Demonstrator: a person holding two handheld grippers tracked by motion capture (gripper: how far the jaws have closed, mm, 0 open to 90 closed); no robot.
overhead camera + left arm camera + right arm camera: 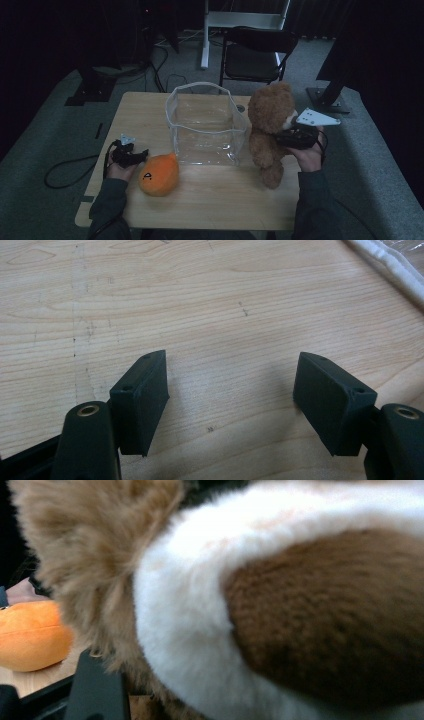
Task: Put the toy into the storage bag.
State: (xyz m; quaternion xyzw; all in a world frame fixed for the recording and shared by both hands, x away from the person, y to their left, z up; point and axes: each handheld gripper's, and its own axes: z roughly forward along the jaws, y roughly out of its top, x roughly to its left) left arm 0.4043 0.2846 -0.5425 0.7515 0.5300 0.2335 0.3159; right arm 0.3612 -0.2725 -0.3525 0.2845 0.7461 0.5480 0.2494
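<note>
The work looks to be at its first stage: packing soft toys into the clear bag [206,122], which stands open and holds nothing yet at the middle of the wooden table [210,200]. The right gripper [286,138], at about 3 o'clock from the bag, is clamped onto the brown teddy bear [270,130]; in the right gripper view the bear's fur [310,615] presses right up against the lens, and the toy hangs upright just beside the bag's right wall, its feet low over the tabletop. So the pickup appears done, while the lift over the rim and the drop inside are not yet made. The orange plush [159,174] lies on the table at about 7 o'clock from the bag, untouched. The left gripper [144,153] rests just beside it at its 10 o'clock, and the left gripper view shows its jaws spread wide over bare wood [210,315], grasping nothing. Judging from this, both toys remain to be bagged, the bear first.
</note>
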